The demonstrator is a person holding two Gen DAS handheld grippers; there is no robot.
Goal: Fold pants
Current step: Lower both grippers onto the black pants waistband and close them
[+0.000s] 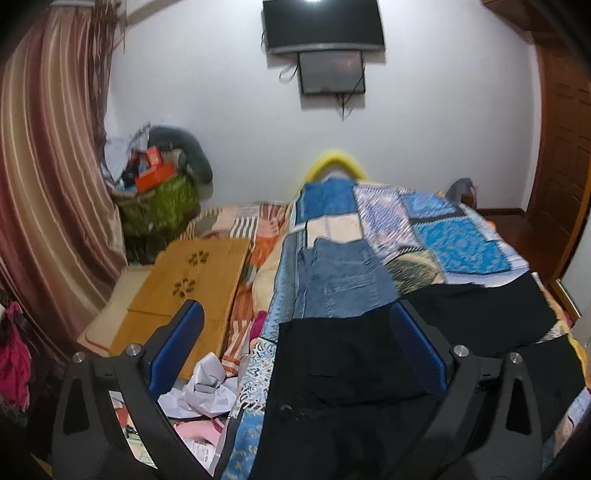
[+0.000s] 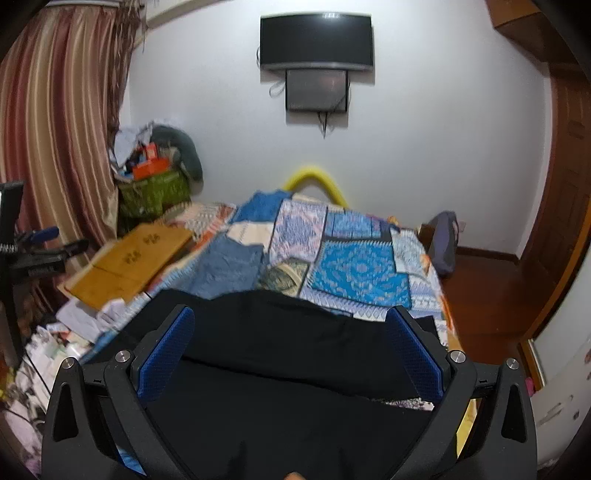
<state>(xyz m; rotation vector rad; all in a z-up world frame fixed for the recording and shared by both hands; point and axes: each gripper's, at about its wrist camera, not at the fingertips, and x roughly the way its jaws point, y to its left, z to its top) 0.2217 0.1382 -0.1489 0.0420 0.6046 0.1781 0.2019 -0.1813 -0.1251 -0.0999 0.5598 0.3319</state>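
1 black pants (image 1: pixel 343 369); 1 folded denim garment (image 1: pixel 341 284); 1 patchwork bedspread (image 1: pixel 458 236); 2 wall-mounted screens (image 1: pixel 323 26); 1 wooden lap table (image 1: pixel 192 280); 1 striped curtain (image 1: pixel 48 155); 1 green basket (image 1: pixel 162 206); 2 grippers (image 1: pixel 295 347).

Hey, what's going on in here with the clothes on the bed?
A person is holding a two-finger gripper in each hand over black pants spread on a bed's patchwork quilt. Both the left gripper and the right gripper are open above the dark fabric, gripping nothing. A folded pair of jeans lies farther up the bed. The black pants look flat, with no fold made yet.
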